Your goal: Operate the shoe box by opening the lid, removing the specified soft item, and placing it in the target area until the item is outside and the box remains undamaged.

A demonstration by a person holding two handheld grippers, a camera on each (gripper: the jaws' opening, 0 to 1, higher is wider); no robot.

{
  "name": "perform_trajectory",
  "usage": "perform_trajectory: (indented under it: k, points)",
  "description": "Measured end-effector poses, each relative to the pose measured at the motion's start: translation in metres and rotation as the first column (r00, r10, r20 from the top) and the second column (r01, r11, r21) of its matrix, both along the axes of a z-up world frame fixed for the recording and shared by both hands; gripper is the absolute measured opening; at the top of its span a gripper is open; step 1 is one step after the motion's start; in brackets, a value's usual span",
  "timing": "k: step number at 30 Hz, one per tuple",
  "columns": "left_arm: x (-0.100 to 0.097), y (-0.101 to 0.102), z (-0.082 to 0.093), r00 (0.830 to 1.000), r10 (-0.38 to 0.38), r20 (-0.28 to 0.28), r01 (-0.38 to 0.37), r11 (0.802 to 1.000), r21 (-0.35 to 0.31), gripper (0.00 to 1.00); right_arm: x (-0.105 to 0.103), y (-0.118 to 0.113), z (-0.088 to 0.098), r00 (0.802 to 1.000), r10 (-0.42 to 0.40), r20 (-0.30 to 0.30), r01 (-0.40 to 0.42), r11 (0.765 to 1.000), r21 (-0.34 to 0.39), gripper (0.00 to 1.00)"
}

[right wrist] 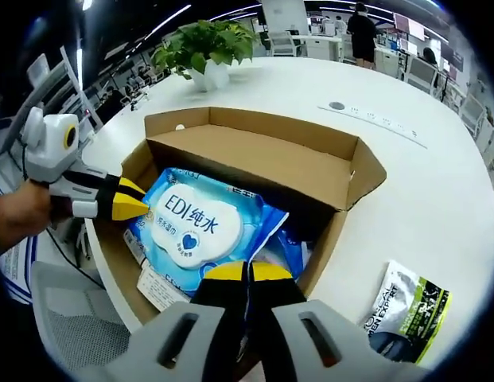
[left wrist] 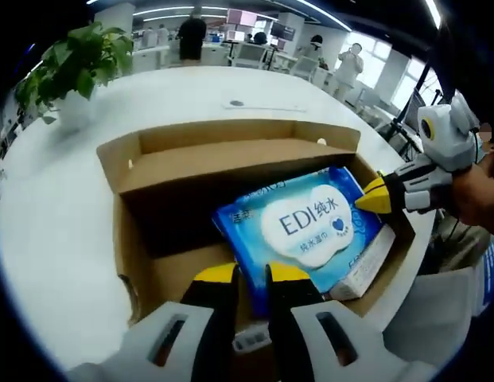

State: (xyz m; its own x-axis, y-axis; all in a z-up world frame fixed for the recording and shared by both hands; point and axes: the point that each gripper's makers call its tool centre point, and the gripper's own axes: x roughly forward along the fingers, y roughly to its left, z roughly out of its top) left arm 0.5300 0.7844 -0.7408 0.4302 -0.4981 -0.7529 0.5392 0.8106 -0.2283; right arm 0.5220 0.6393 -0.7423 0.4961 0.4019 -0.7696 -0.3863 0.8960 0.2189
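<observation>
In the left gripper view, the left gripper (left wrist: 253, 278) rises from the bottom edge with its yellow-tipped black jaws pinched on the near edge of a blue soft pack of wet wipes with a white cloud-shaped label (left wrist: 306, 227). The pack lies tilted inside an open brown cardboard shoe box (left wrist: 163, 270), its lower corner hidden behind the jaws. A small white paper slip (left wrist: 366, 270) lies under the pack's right side, its print too small to read. The right gripper (left wrist: 372, 195) comes in from the right, its yellow tips touching the pack's far right edge; whether they grip it cannot be told from here. A person's hand (left wrist: 477, 195) holding it is cut off by the frame.

In the right gripper view, the right gripper's (right wrist: 248, 273) jaws stand nearly together at the pack's (right wrist: 203, 223) near edge, and it is hard to tell whether any film sits between them. The box's raised flap (right wrist: 254, 155) shades the far interior, hiding what lies there. On the white round table (right wrist: 437, 191), a green-and-white printed pouch (right wrist: 410, 310) lies beside the box. Farther off stand a leafy potted plant in a white pot (right wrist: 203, 48) and a flat white power strip (right wrist: 374, 119). Beyond, an office with desks and standing people is blurred.
</observation>
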Motion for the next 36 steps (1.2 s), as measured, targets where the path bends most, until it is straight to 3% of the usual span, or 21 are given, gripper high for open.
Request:
perform_trajectory:
  k: [6,11,18,26,36]
  points:
    - [0.0,-0.004,-0.002,1.0,-0.008,-0.002,0.008,1.0,0.006,0.09,0.0,-0.001,-0.003,1.0,-0.008,-0.005,0.008,1.0,0.007,0.0]
    - [0.001,-0.004,-0.003,1.0,-0.025,0.007,0.025,0.999,0.023,0.0,0.0,-0.001,-0.004,1.0,-0.011,-0.005,0.011,1.0,0.01,0.0]
    - [0.001,-0.005,-0.001,0.999,-0.033,0.026,0.032,0.999,0.043,0.0,0.0,0.0,-0.004,1.0,-0.015,-0.004,0.015,1.0,0.016,0.0]
    - [0.002,-0.004,0.013,0.999,-0.014,0.037,0.013,1.0,0.028,0.0,-0.001,0.001,0.002,1.0,-0.012,-0.001,0.012,1.0,0.02,0.0]
    - [0.005,-0.001,0.046,0.997,-0.004,0.074,0.004,1.0,0.008,0.0,0.002,0.003,0.03,0.999,-0.007,0.031,0.006,0.999,0.032,0.0]
